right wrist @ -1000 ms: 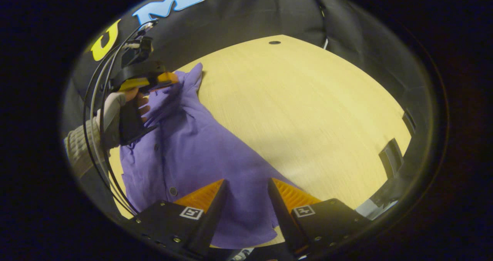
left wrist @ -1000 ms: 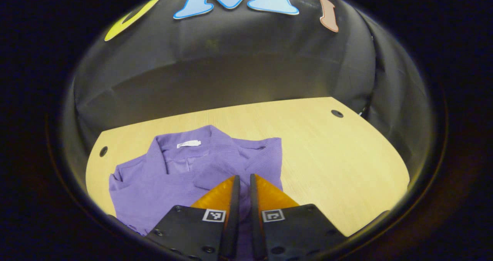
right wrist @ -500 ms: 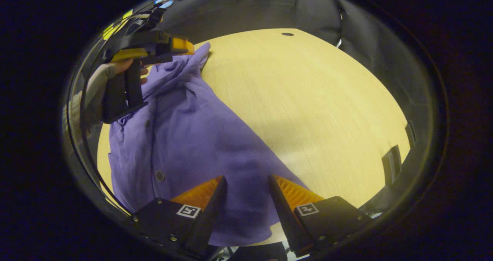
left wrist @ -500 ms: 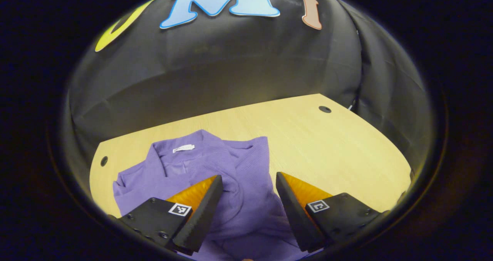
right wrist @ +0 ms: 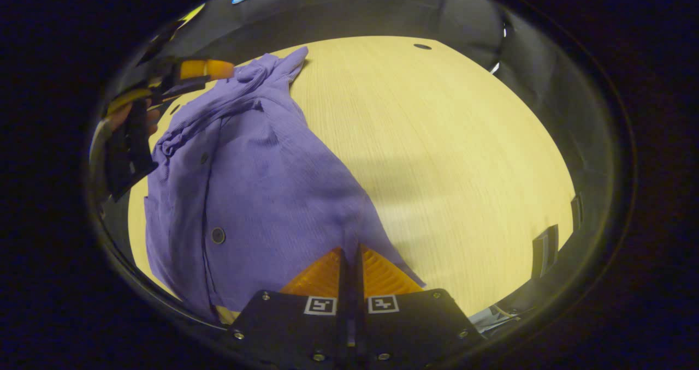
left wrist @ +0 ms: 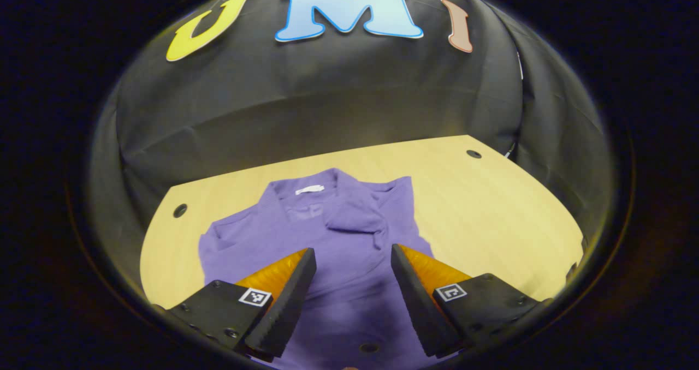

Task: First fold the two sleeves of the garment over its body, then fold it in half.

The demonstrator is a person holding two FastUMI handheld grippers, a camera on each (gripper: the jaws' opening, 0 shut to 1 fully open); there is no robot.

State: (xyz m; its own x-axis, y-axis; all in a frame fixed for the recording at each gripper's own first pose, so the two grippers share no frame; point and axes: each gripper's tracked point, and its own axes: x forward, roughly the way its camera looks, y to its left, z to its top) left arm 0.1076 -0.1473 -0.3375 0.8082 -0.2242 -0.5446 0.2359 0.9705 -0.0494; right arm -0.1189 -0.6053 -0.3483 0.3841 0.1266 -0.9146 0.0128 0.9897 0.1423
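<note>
In the left gripper view, the left gripper [left wrist: 353, 282] hangs over the purple button shirt [left wrist: 327, 233] with its fingers spread wide and nothing between them. The shirt lies on the light wooden table [left wrist: 491, 206], collar at twelve o'clock toward the booth wall. One sleeve [left wrist: 357, 222] is already folded in over the chest, lying bunched just past the fingertips at about one o'clock.

In the right gripper view, the right gripper [right wrist: 349, 266] has its fingers pressed together on the shirt's [right wrist: 256, 184] near edge at six o'clock, a small ridge of cloth rising from the tips; I judge they have pinched the fabric there. The left gripper [right wrist: 205, 70] shows at ten o'clock beside the collar end, with a hand [right wrist: 128, 121] gripping its handle.

This looks like the start of the fold in half, bottom edge to collar. To do it well, the pinch should hold every layer at that edge, and the left gripper should take the opposite bottom corner, so both rise level. Carry the edge toward twelve o'clock without disturbing the folded sleeve.
</note>
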